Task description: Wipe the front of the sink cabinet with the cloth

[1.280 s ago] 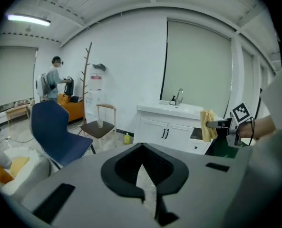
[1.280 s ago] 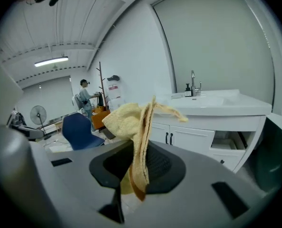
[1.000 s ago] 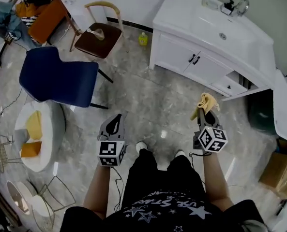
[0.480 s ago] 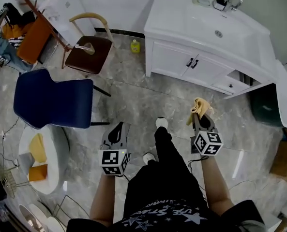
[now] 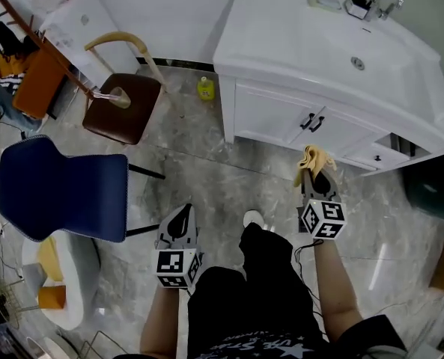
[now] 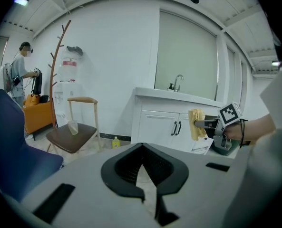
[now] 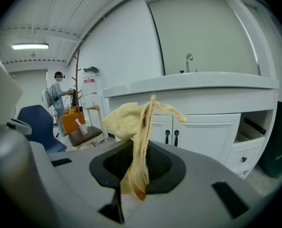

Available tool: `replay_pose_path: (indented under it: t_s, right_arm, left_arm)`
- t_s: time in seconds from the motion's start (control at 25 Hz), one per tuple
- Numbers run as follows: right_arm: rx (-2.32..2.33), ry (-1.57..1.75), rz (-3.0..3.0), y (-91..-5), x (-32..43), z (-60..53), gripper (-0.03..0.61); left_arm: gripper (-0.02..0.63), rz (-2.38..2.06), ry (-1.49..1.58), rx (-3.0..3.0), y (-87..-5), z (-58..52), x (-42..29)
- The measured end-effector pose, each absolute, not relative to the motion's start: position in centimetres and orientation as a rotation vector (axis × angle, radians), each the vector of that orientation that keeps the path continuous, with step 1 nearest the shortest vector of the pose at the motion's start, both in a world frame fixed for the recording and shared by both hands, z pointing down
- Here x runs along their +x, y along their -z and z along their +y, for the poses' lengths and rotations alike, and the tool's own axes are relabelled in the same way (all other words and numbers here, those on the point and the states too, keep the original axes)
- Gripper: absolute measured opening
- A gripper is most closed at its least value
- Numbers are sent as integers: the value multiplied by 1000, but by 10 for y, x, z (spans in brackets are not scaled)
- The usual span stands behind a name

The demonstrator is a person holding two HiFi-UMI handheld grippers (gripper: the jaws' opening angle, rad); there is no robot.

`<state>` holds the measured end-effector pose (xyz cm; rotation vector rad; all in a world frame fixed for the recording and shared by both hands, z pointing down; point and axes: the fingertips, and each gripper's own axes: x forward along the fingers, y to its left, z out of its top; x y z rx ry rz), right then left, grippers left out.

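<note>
The white sink cabinet (image 5: 281, 114) stands ahead, with two doors and black handles (image 5: 312, 123). A basin and tap (image 5: 379, 2) sit on top of it. My right gripper (image 5: 317, 178) is shut on a crumpled yellow cloth (image 5: 311, 159), held a short way in front of the doors and apart from them. In the right gripper view the cloth (image 7: 140, 125) sticks up from the shut jaws, with the cabinet doors (image 7: 188, 132) behind it. My left gripper (image 5: 182, 214) is shut and empty, lower and to the left. The left gripper view shows its closed tips (image 6: 141, 146) and the cloth (image 6: 196, 124) off to the right.
A brown chair (image 5: 120, 111) and a blue chair (image 5: 61, 189) stand to the left. A small yellow bottle (image 5: 205, 88) sits by the cabinet's left corner. A drawer (image 5: 379, 155) is pulled open at the cabinet's right, beside a dark bin (image 5: 431, 189). A person (image 6: 22, 70) stands far off.
The person holding the grippers has stepped toward the cabinet, which now looks larger and closer. Both grippers have kept their poses, and the cloth is still gripped.
</note>
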<state>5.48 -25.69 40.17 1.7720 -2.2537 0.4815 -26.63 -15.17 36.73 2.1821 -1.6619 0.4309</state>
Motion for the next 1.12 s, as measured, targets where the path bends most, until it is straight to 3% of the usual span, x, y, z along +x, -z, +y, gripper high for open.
replay_pose_path:
  t_s: [0.56, 1.12]
  right_arm:
    - [1800, -318, -2546, -498, -2, -388, 81]
    - [1647, -72, -2766, -475, -101, -432, 81]
  left_arm:
    - [15, -1850, -209, 2253, -496, -297, -284]
    - [15, -1957, -119, 2299, -521, -305, -301]
